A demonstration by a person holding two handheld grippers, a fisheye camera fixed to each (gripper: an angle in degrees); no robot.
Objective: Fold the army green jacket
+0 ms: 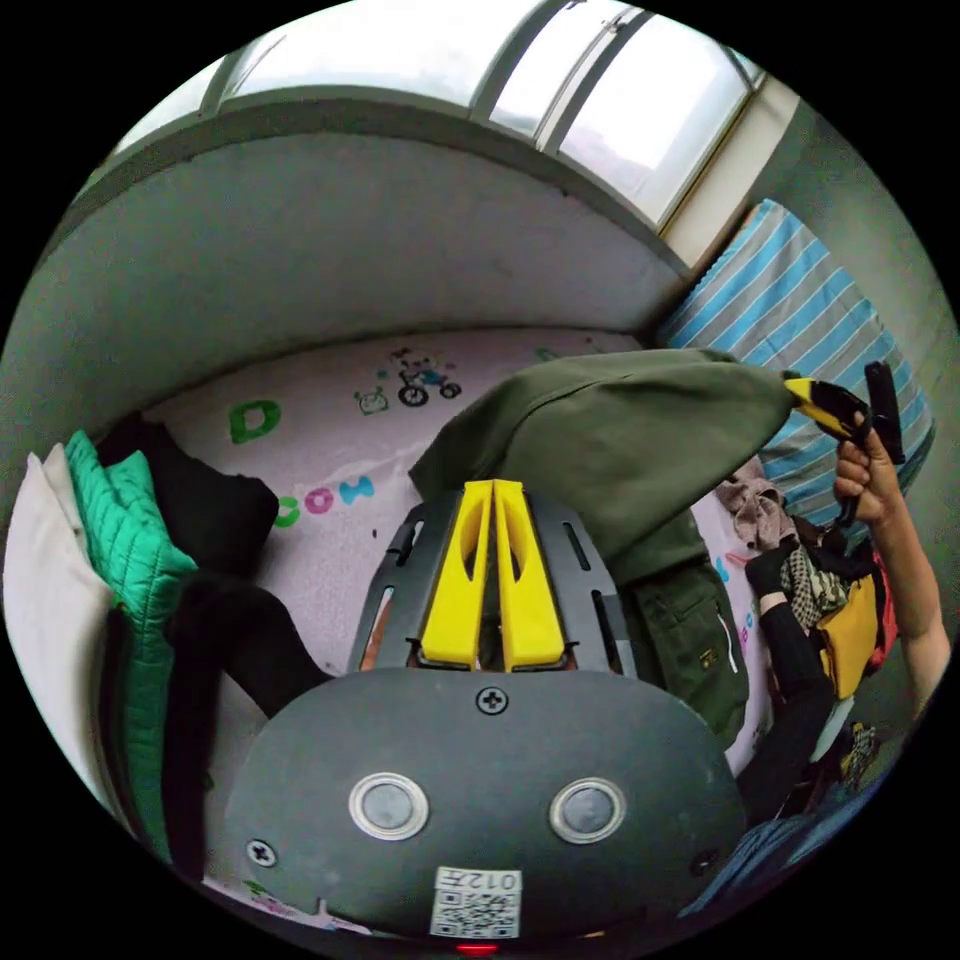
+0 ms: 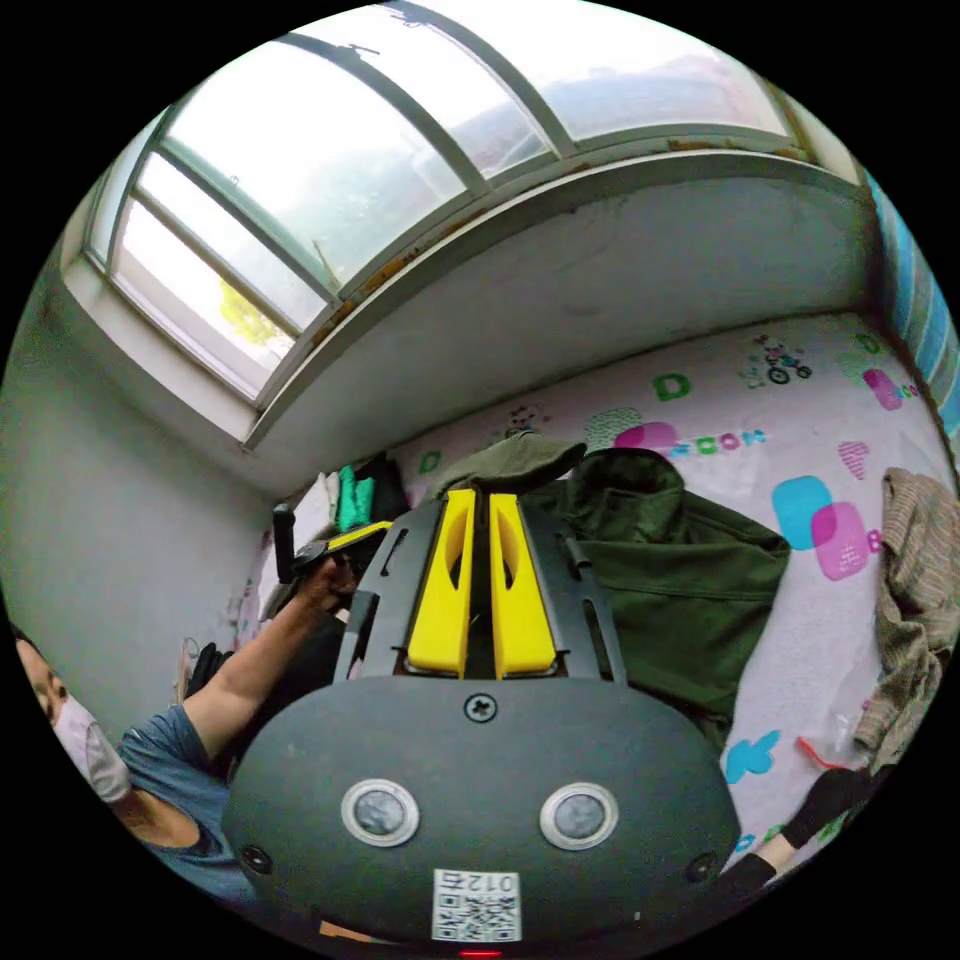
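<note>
I am holding my left gripper (image 1: 492, 487) with its yellow jaws drawn together on an edge of the army green jacket (image 1: 610, 440), which is draping away from the tips across the patterned pink bed sheet (image 1: 330, 470). In the left gripper view, my right gripper (image 1: 812, 398) is pinching the far end of the same raised fold, my hand (image 1: 868, 478) wrapped around its handle. In the right gripper view, the right gripper (image 2: 478, 497) is showing its jaws closed on a green fold, while the jacket's body (image 2: 660, 590) is lying spread on the sheet (image 2: 800, 450) behind it (hood end toward the wall). My left gripper (image 2: 352, 537) is appearing there off to the side, at about the same height. A green quilted garment (image 1: 125, 560) and dark clothes (image 1: 215, 500) are lying at one edge of the bed; a brownish knit garment (image 2: 915, 590) is lying at the other. A blue striped pillow (image 1: 800, 330) is leaning by the window wall.
</note>
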